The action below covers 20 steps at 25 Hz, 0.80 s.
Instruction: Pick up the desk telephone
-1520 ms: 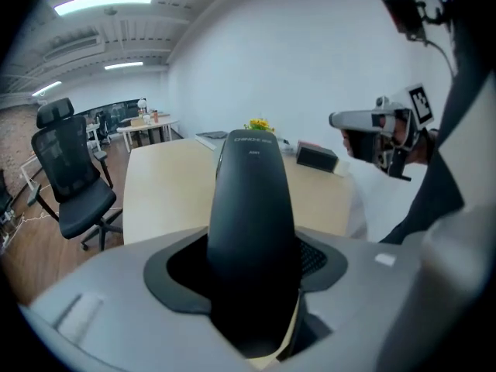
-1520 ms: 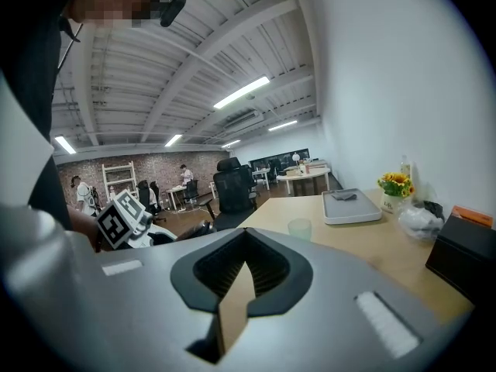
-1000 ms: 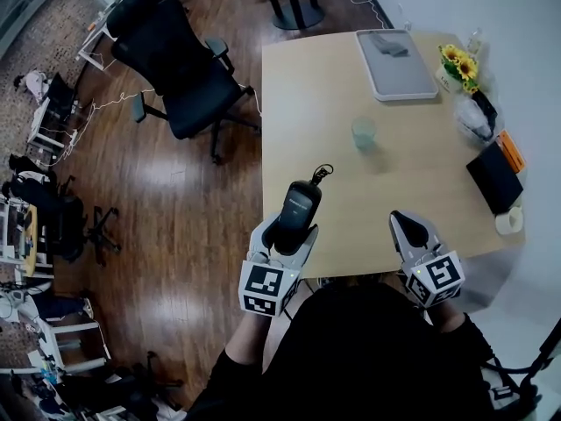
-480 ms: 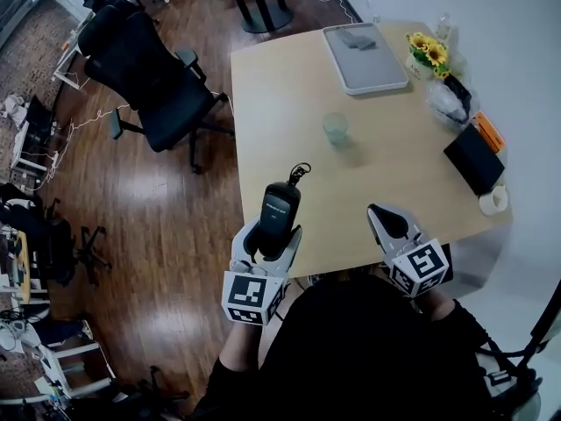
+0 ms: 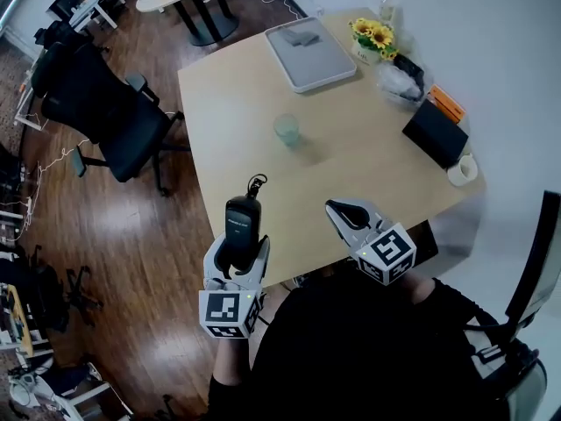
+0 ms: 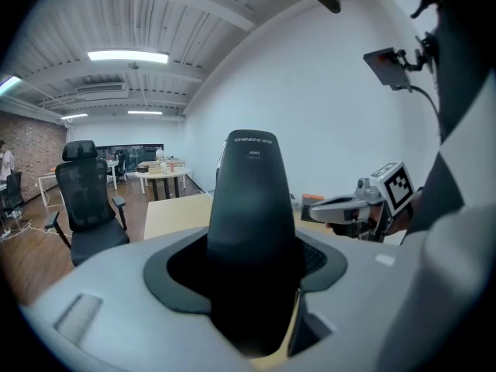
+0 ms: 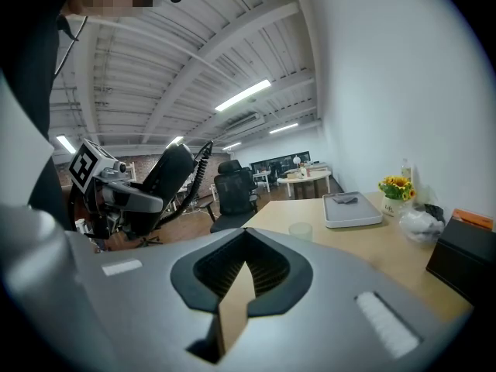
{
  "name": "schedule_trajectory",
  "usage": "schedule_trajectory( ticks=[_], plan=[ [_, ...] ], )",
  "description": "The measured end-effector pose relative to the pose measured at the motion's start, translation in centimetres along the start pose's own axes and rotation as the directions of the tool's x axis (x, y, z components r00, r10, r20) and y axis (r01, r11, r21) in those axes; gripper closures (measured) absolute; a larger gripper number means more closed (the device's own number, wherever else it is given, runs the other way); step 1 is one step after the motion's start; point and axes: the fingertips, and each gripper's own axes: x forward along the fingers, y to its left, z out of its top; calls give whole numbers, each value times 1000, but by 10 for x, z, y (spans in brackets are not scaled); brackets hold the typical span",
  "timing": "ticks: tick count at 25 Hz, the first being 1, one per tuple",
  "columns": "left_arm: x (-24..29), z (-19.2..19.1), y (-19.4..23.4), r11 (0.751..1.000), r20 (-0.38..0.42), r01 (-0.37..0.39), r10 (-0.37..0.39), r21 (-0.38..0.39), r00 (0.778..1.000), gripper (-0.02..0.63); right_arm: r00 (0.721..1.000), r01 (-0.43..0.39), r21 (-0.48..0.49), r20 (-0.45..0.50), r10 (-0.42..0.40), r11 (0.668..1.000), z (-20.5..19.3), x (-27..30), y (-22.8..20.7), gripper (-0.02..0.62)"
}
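A brown wood floor (image 5: 105, 235) lies under a big pale counter (image 5: 377, 182). A black chair (image 5: 92, 103) on wheels stands on the floor, off to the left of the counter and apart from it. At the far end of the counter sits a grey tray (image 5: 311, 55). A black box (image 5: 436, 132) lies near the right edge.

The left tongs (image 5: 237, 251) are closed tight around the low end of the desk telephone (image 5: 242, 222). The black telephone stands up out of the tongs. It is held in the air, off the counter, by the near left corner. A curly cord (image 5: 255, 183) comes off its top end.

The right tongs (image 5: 342, 210) are just to the right, over the near edge of the counter. Their two sides are pressed together with nothing between them.

A clear cup (image 5: 287, 130) stands alone in the middle of the counter. Yellow flowers (image 5: 372, 33) in a little white pot stand at the far right corner, beside the tray. A crinkly clear bag (image 5: 399, 79) lies between the flowers and the black box.
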Motion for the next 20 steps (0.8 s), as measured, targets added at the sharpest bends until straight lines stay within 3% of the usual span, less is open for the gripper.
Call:
schedule_trajectory(
  ticks=[20],
  plan=[
    [10, 0, -6, 1000, -13, 27, -27, 5, 1000, 345, 1000, 16, 0, -6, -16, 1000, 2, -11, -4, 594]
  ],
)
